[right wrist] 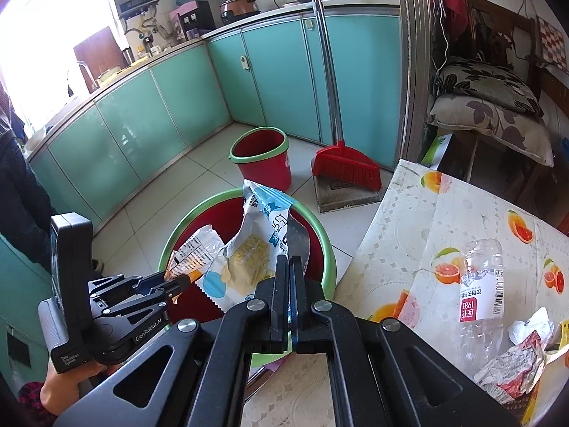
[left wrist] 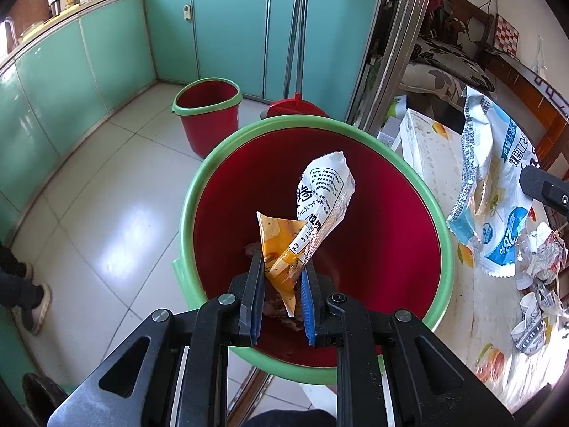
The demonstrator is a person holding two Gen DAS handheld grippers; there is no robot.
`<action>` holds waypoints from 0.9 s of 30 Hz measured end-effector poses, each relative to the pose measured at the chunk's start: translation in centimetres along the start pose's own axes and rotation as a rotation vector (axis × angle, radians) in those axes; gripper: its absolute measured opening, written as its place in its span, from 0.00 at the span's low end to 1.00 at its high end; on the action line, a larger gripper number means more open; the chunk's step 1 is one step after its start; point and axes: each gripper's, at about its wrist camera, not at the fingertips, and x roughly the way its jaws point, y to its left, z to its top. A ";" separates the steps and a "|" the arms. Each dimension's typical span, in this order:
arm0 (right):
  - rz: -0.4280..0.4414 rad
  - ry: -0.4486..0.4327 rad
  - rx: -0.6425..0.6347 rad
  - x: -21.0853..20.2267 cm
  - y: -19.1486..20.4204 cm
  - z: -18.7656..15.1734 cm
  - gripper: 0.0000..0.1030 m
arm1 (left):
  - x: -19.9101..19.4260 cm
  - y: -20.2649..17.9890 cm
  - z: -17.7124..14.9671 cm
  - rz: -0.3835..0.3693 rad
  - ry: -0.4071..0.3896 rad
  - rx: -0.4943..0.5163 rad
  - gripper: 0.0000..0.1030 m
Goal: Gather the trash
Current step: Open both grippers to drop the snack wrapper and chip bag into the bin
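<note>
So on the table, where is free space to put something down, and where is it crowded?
Free: the fruit-print table from its far edge down to the clear bottle, and the near strip beside the bin. Crowded: the right corner, with crumpled wrappers and paper cups.

Home kitchen: teal cabinets under a cluttered counter, tiled floor, broom, fruit-print table.

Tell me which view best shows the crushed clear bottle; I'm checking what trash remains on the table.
The right wrist view: the crushed plastic bottle lies in plain sight on the fruit-print tablecloth, pink label readable. The left wrist view shows only a cluttered pile at its right edge, where no bottle can be told apart.
</note>
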 end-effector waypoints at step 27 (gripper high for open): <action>-0.039 -0.074 0.044 -7.6 -3.9 -4.9 0.52 | -4.4 -4.9 -0.2 -0.041 -0.101 0.066 0.78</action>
